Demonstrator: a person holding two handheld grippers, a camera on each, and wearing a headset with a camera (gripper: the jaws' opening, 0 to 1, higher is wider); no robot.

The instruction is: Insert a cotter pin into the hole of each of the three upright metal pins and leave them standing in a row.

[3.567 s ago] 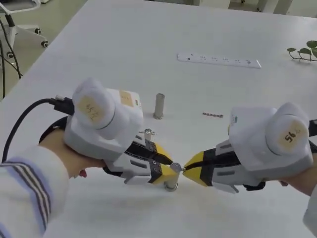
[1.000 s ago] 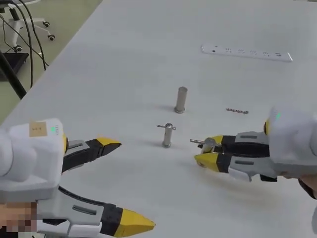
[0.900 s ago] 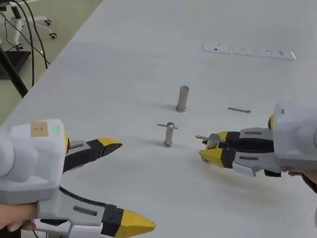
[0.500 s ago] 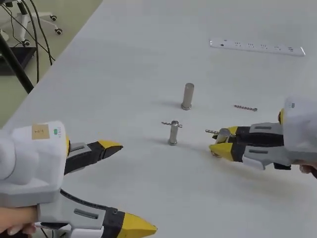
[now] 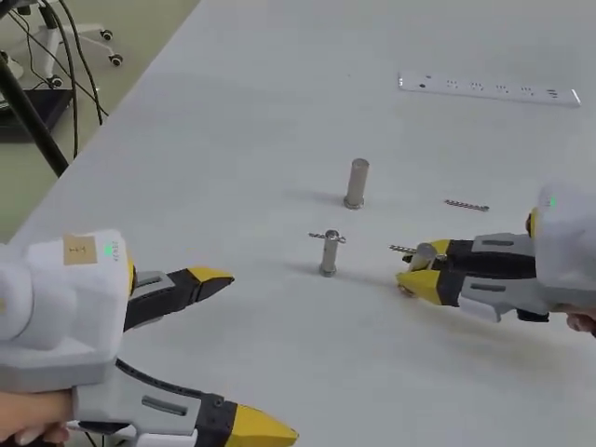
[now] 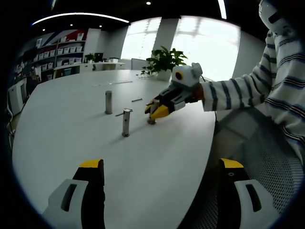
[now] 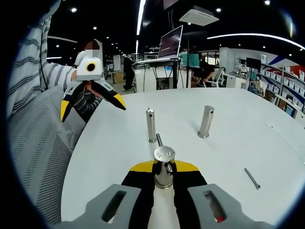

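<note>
Right gripper [image 5: 417, 267] is closed on an upright pin [image 7: 164, 155] with cotter [image 5: 402, 249] fitted. Left gripper [image 5: 244, 356] is wide open, empty. Ahead of the right tips stand a cottered pin [image 5: 329, 253] and a bare pin [image 5: 358, 182].

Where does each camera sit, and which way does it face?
Head view: on the head, looking forward and down at the table; left gripper open lower left, right gripper shut on a pin at right.
Left gripper view: on that gripper, facing across at the right gripper and a striped sleeve; own jaws at bottom.
Right gripper view: on that gripper, facing the left gripper over the held pin; own jaws at bottom.
Shared: all show the middle pin and far pin.
</note>
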